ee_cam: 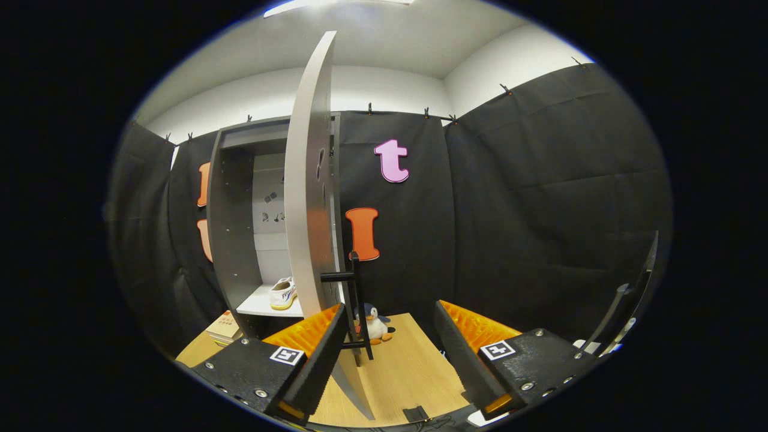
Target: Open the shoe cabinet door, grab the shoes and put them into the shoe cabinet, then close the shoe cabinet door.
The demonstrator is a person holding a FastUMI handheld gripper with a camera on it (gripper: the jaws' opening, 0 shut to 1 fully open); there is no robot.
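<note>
The grey shoe cabinet [231,228] stands ahead on the left, and its door [309,198] is swung out edge-on toward me. A white shoe [282,293] lies on the cabinet's lower shelf [258,306], behind the door. My gripper [390,351] is open, with nothing between its fingers. The door's lower edge runs down just inside the left finger [312,354]; the right finger [465,354] stands apart to the right. Whether the left finger touches the door I cannot tell.
A black metal rack [354,300] stands by the door's far side, with a small penguin plush [376,327] at its foot on the wooden floor [402,366]. A stack of books [225,329] lies under the cabinet. A dark curved stand [630,306] rises at the right.
</note>
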